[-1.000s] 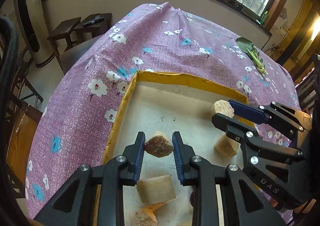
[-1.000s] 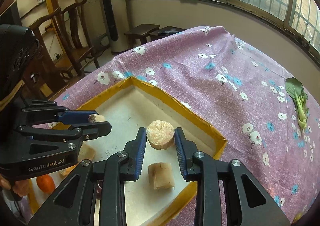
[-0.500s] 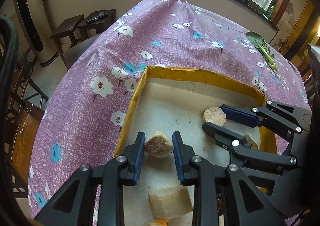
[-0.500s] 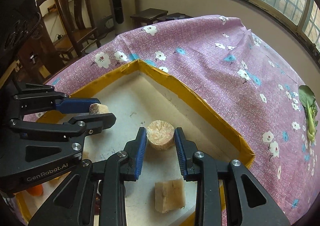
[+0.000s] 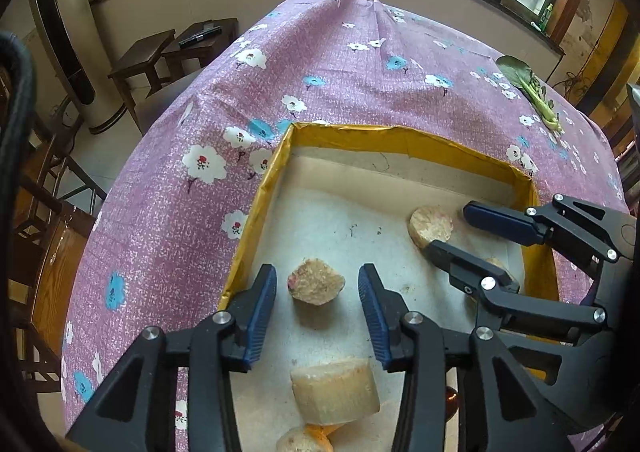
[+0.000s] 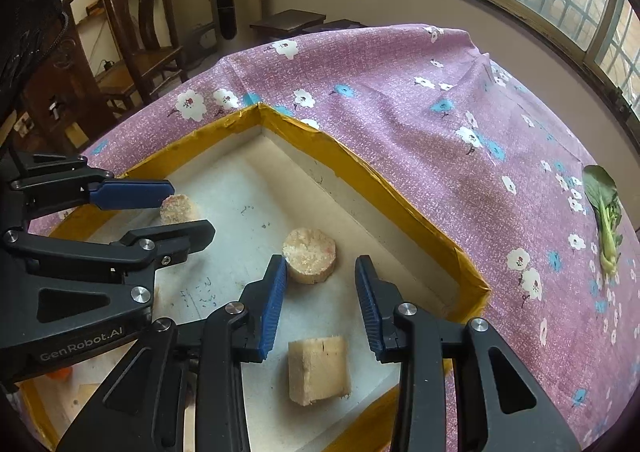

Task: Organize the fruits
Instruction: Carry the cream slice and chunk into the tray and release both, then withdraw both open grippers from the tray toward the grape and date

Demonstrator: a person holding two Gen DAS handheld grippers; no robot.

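A shallow box with a yellow rim lies on the purple flowered tablecloth. My left gripper is open, with a brownish round fruit chunk resting on the box floor between its fingers. My right gripper is open, and a tan round slice lies on the box floor by its left finger. That slice also shows in the left wrist view. The left gripper shows in the right wrist view, around its chunk.
Pale blocky chunks lie in the box nearer me. Something orange sits at the box's near left. A green leafy vegetable lies on the cloth at the far right. Wooden chairs and stools stand beyond the table's left edge.
Both grippers have opened and let go of their pieces, which now rest on the box floor. Both moved forward and down over the box.
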